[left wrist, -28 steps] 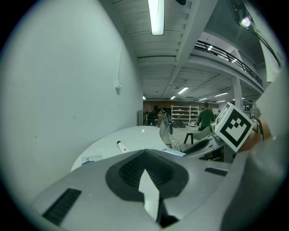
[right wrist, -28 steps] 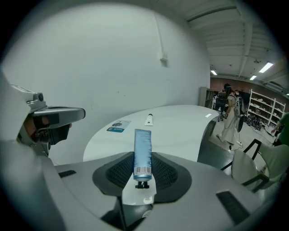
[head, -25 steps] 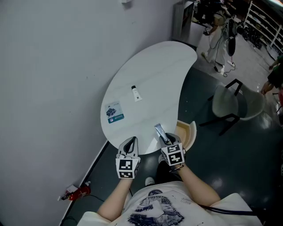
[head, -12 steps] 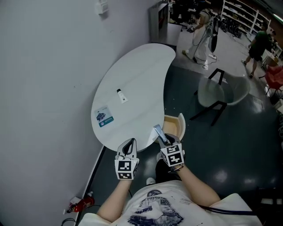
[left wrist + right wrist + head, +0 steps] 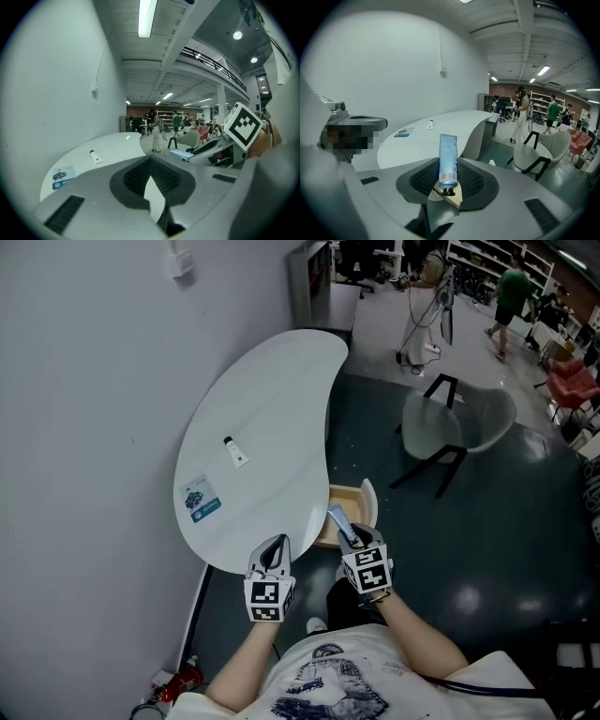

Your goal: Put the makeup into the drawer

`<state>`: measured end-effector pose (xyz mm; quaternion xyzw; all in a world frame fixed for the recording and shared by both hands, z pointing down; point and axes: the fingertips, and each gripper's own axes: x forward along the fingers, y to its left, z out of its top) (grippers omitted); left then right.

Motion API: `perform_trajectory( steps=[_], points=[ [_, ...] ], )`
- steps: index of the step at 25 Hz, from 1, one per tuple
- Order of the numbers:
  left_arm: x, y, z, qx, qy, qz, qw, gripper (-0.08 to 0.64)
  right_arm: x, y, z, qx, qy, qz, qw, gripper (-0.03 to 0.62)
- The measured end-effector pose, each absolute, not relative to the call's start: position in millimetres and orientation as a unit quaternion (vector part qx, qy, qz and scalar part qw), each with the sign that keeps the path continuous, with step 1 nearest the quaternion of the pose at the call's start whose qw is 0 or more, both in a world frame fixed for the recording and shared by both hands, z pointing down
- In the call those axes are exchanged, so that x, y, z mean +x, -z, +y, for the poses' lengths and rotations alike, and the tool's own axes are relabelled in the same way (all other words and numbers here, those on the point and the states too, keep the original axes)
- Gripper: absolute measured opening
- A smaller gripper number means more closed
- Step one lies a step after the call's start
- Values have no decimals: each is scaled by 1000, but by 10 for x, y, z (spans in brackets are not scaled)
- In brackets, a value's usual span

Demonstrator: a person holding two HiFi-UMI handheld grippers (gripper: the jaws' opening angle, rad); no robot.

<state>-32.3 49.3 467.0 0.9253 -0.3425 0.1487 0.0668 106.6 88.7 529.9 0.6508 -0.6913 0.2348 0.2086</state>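
Gripping a blue tube [image 5: 448,157] — the right tool [image 5: 447,183], near the open drawer [image 5: 352,505].

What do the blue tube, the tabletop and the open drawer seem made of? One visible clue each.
Blue tube: likely soft plastic, satin; flat crimped end, barcode print.
Tabletop: smooth white, perhaps laminate; faint light reflection.
Drawer: pale wood or wood-look board; tan inside.

On the table [image 5: 272,399], toward its wall side: small tube [image 5: 232,452], card [image 5: 200,500] nearer the near edge. Under the table's right edge: drawer [image 5: 351,499], pulled out. Right of the table, well apart: chair [image 5: 457,423]. At the near edge: left gripper [image 5: 274,547], and right gripper [image 5: 343,531] with held tube [image 5: 448,159], perhaps above the drawer.
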Motion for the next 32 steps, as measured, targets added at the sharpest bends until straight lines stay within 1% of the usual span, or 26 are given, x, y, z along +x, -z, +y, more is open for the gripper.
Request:
perform_trajectory(
  steps=[14, 32],
  points=[
    [575, -4997, 113, 933, -178, -302, 82, 35, 1785, -5787, 645, 649, -286, -669, 222, 137],
    [1102, -5518, -527, 925, -216, -294, 110, 35, 2042, -6605, 102, 625, -369, -651, 222, 137]
  ],
)
